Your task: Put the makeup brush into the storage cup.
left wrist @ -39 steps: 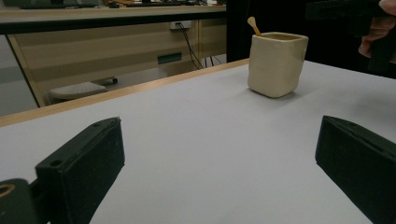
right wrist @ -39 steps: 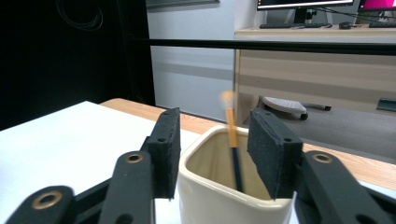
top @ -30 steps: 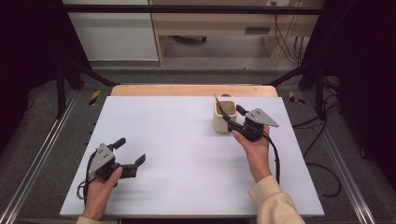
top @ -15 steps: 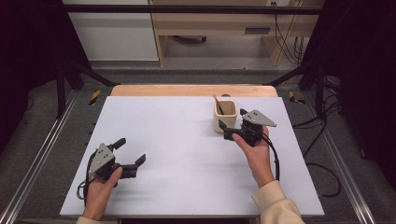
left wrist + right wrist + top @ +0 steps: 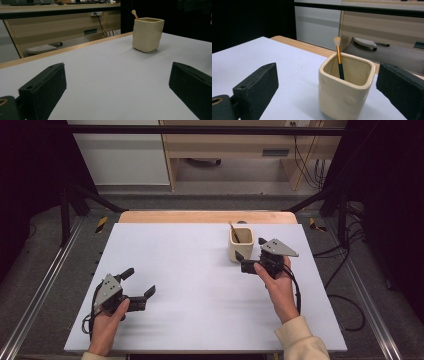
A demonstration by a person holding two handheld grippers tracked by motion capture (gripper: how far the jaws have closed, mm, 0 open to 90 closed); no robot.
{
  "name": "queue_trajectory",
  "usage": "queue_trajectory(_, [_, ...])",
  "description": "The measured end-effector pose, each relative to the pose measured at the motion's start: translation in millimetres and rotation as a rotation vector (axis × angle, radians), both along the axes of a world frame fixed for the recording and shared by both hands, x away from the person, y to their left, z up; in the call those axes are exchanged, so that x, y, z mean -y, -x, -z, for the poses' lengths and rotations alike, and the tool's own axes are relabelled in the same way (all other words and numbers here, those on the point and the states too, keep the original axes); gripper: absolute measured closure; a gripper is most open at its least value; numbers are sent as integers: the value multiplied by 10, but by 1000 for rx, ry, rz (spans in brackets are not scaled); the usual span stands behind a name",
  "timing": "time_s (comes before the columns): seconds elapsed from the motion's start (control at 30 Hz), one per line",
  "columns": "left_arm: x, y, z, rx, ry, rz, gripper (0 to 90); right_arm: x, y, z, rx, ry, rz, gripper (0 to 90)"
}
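The right gripper point(image 5: 246, 261), jaws now released, has backed off the cup point(image 5: 241, 244), leaving the brush point(image 5: 339, 60) inside; the left gripper point(image 5: 140, 285) rests open.

Even overhead light falls on the matte white rectangular tabletop point(image 5: 190, 270), which reads bright and free of glare, while the surroundings toward 9 and 3 o'clock in the high view sink into near black. The glossy cream square ceramic cup point(image 5: 344, 87) carries soft highlights along its rim and casts a faint, diffuse shadow on the tabletop toward 5 o'clock in the left gripper view. In both gripper views the black jaws at 7 and 4 o'clock are soft and out of focus, the background furniture is mildly blurred, and fine grain is visible throughout.
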State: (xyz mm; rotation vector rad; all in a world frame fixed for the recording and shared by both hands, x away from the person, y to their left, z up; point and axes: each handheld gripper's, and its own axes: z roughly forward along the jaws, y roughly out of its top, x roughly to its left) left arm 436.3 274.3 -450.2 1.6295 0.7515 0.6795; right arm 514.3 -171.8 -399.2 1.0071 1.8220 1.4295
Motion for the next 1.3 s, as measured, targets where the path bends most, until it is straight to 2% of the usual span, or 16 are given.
queue_trajectory(0.17, [-8,3,-1,1,1,3,5,40,40,2,2,-11,9,55])
queue_trajectory(0.7, [-20,6,-2,1,-1,2,5,172,173,-2,-4,8,13,61])
queue_trajectory(1.3, [-14,13,0,8,-9,14,5,367,355,140,-3,31,10,63])
